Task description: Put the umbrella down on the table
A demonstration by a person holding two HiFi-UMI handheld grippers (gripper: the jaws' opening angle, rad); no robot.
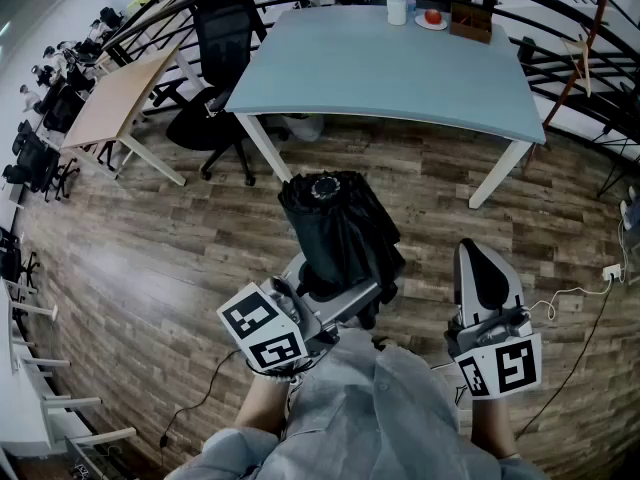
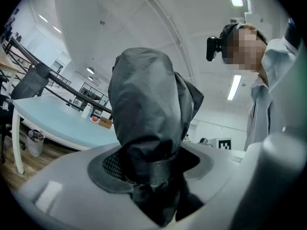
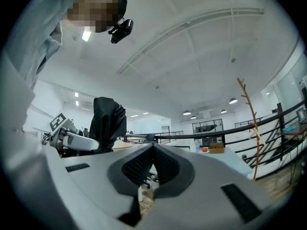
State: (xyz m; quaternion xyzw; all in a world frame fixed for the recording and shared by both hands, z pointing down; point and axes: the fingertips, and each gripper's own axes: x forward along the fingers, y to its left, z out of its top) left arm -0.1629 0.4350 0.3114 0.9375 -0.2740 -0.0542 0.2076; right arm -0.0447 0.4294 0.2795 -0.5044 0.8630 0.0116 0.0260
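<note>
Up ahead stands the pale blue rectangular bench (image 1: 400,68), its near half bare, well apart from the action. The folded black fabric umbrella (image 1: 335,228) is not there yet: it is held upright in the air over the wood-plank floor (image 1: 150,258), in front of the person's body. It looks like a light load, soft and bunchy in the canopy with a stiff shaft inside, and the slick fabric could slide under the pads, so the banded waist where the strap cinches the folds seems the sensible place to hold. That is where the left tool (image 2: 153,171) has it, jaws spread wide and clamped on the wrapped bundle at the strap, the canopy (image 2: 144,104) rising above them. Over on the other side, the right tool (image 3: 153,169) is level and off to the side, jaws brought together with nothing between them, touching nothing.
</note>
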